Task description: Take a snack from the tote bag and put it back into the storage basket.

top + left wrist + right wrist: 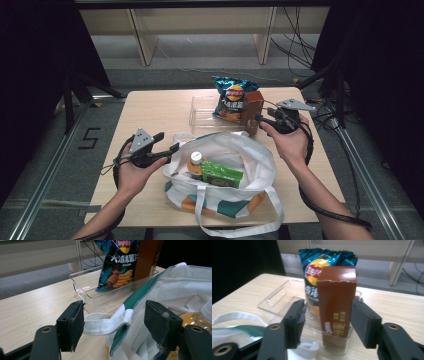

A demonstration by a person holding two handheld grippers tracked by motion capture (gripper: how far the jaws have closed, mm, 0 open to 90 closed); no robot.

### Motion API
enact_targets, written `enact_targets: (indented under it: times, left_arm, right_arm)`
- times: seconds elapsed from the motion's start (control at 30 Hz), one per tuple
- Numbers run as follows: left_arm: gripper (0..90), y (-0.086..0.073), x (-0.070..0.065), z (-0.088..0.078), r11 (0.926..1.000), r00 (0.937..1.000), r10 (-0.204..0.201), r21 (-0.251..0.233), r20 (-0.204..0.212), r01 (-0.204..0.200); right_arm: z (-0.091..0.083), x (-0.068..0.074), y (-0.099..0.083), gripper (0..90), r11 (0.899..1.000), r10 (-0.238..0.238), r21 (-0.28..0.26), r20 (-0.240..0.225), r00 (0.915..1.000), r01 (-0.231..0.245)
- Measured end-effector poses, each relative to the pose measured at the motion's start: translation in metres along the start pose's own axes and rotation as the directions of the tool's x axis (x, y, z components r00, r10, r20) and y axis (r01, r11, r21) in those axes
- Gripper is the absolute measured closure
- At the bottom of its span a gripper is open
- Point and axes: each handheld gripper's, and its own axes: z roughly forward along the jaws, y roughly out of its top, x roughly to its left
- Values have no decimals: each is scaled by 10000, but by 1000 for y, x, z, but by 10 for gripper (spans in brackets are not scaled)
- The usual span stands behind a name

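Note:
A brown carton [252,107] stands upright in the right end of a clear plastic tray [202,112], beside a blue chips bag [231,97]. My right gripper [260,120] is open around the carton [337,302]: the right pad sits at its edge, and a gap remains at the left pad. A white tote bag [250,160] with green trim lies in front, holding an orange-drink bottle [196,162] and a green packet [222,174]. My left gripper [172,147] is open at the bag's left rim, with the white handle strap [105,323] between its jaws and touching the left pad.
The wooden table [150,115] has bare surface at the left and far left of the tray. Beyond the table, cables [300,55] lie on the grey floor near pale furniture legs [142,42]. Dark curtains flank both sides.

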Motion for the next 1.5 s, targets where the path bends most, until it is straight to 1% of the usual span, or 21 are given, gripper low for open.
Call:
enact_targets:
  times: [0.03, 0.07, 0.23, 0.4, 0.43, 0.47, 0.63, 0.67, 0.7, 0.77, 0.93, 0.97, 1.0, 1.03, 1.13, 1.2, 1.23, 1.37, 1.4, 1.47, 1.5]
  left_arm:
    - [320, 0, 0, 1, 10000, 10000, -9, 22, -5, 9]
    - [321, 0, 1, 1, 10000, 10000, -22, 30, 2, 22]
    - [322, 0, 0, 4, 10000, 10000, -2, 78, 66, 1]
    - [322, 0, 1, 3, 10000, 10000, 47, 57, 54, -47]
    - [322, 0, 1, 2, 10000, 10000, -14, 61, 39, 13]
    - [322, 1, 1, 2, 10000, 10000, -23, 65, 39, 23]
    - [322, 1, -1, 2, 10000, 10000, 13, 36, 52, -13]
    - [322, 1, -1, 2, 10000, 10000, 22, 32, 56, -22]
    - [322, 1, -1, 2, 10000, 10000, 17, 43, 47, -17]
    - [323, 1, 0, 2, 10000, 10000, 8, 58, 39, -8]
    - [323, 1, 0, 2, 10000, 10000, 32, 25, 53, -32]
    - [323, 1, 0, 2, 10000, 10000, 34, 14, 66, -34]
    - [323, 0, 0, 2, 10000, 10000, 3, 8, 68, -3]
    - [323, 0, 0, 2, 10000, 10000, 10, 16, 57, -10]
    - [323, 1, 0, 1, 10000, 10000, 16, 58, -17, -16]
    - [323, 1, 0, 1, 10000, 10000, 4, 31, -7, -4]
    - [323, 1, 0, 1, 10000, 10000, 16, 30, -21, -16]
    - [323, 1, 1, 1, 10000, 10000, 9, 35, -22, -9]
    - [322, 1, 1, 1, 10000, 10000, -2, 36, -30, 2]
    - [322, 1, 1, 1, 10000, 10000, 15, 27, -26, -15]
    - [323, 1, 1, 1, 10000, 10000, 17, 23, -27, -17]
  right_arm:
    - [-3, 3, -1, 497, 9993, 353, 97, -155, 9993, -351]
    - [-3, 1, -1, 508, 9999, -106, -38, -313, 9995, 105]
    - [-10, 6, -5, 541, 9998, 4, 219, -706, 9975, 12]
    - [-16, 11, -8, 502, 9993, -364, -149, -879, 9955, 352]
    - [-16, 10, -9, 497, 9973, -690, -309, -969, 9929, 663]
    - [-18, 12, -9, 498, 9989, -451, -198, -964, 9943, 434]
    - [-20, 16, -15, 556, 9963, -859, -182, -1407, 9863, 842]
    - [-23, 18, -15, 566, 9980, -599, 113, -1518, 9866, 623]
    - [-22, 18, -16, 573, 9958, -892, 49, -1598, 9831, 911]
    - [-23, 21, -18, 588, 9967, -755, 148, -1771, 9813, 794]
    - [-26, 24, -22, 600, 9943, -1020, 75, -2091, 9726, 1059]
    - [-26, 27, -23, 600, 9968, -711, 193, -2224, 9724, 773]
    - [-25, 27, -23, 605, 9954, -825, 266, -2442, 9662, 917]
    - [-26, 29, -25, 609, 9966, -739, 174, -2370, 9687, 802]
    - [-25, 31, -27, 609, 9931, -1002, 326, -2572, 9612, 1123]
    - [-26, 36, -29, 610, 9943, -767, 505, -2702, 9597, 937]
    - [-26, 36, -29, 612, 9919, -984, 505, -2699, 9578, 1162]
    - [-27, 41, -30, 623, 9922, -921, 522, -3063, 9475, 1134]
    - [-28, 43, -30, 625, 9919, -925, 568, -2936, 9514, 1140]
    - [-29, 46, -31, 622, 9935, -828, 486, -3106, 9469, 1029]
    - [-28, 45, -30, 620, 9900, -1172, 369, -3219, 9395, 1361]
